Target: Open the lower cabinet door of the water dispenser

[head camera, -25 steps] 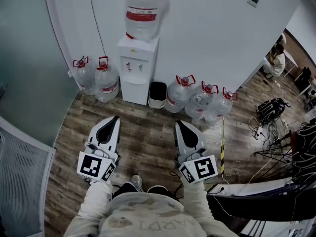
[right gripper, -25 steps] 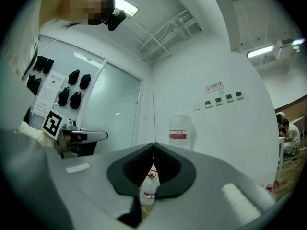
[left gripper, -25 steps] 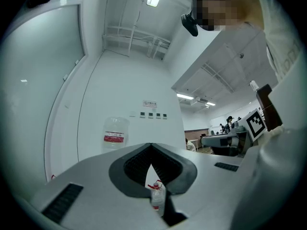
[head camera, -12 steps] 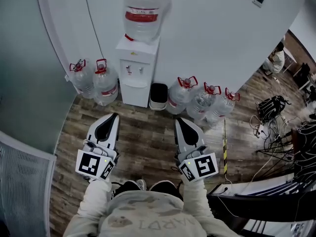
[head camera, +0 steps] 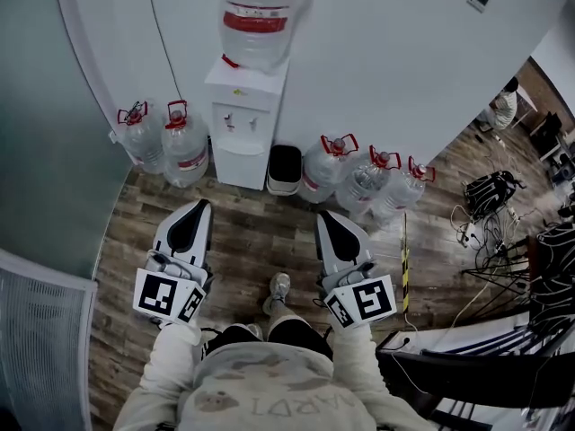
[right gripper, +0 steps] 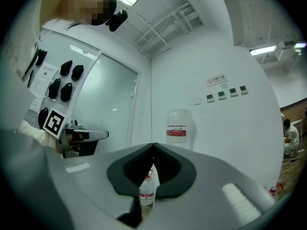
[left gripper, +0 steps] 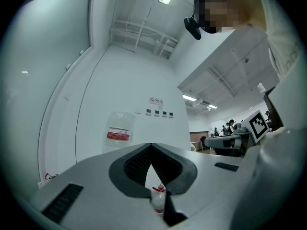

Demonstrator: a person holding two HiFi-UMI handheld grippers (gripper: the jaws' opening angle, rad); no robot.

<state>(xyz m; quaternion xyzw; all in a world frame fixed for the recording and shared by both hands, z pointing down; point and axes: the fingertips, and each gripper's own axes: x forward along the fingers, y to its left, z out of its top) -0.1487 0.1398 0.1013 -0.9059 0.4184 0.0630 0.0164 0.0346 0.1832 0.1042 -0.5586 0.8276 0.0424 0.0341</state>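
The white water dispenser stands against the wall with a large bottle on top. Its lower cabinet door is closed. My left gripper and right gripper are held side by side above the wood floor, short of the dispenser and pointing toward it. Both are shut with nothing between the jaws. In the left gripper view the left gripper has its tips touching, and the top bottle shows beyond. In the right gripper view the right gripper is likewise closed below the bottle.
Spare water jugs stand left of the dispenser. A black bin and more jugs stand to its right. Cables and a bag lie at the right, beside a yellow-black strip. A glass partition runs along the left.
Both grippers have moved forward toward the dispenser together. The person has stepped ahead, and one shoe now shows between the grippers.
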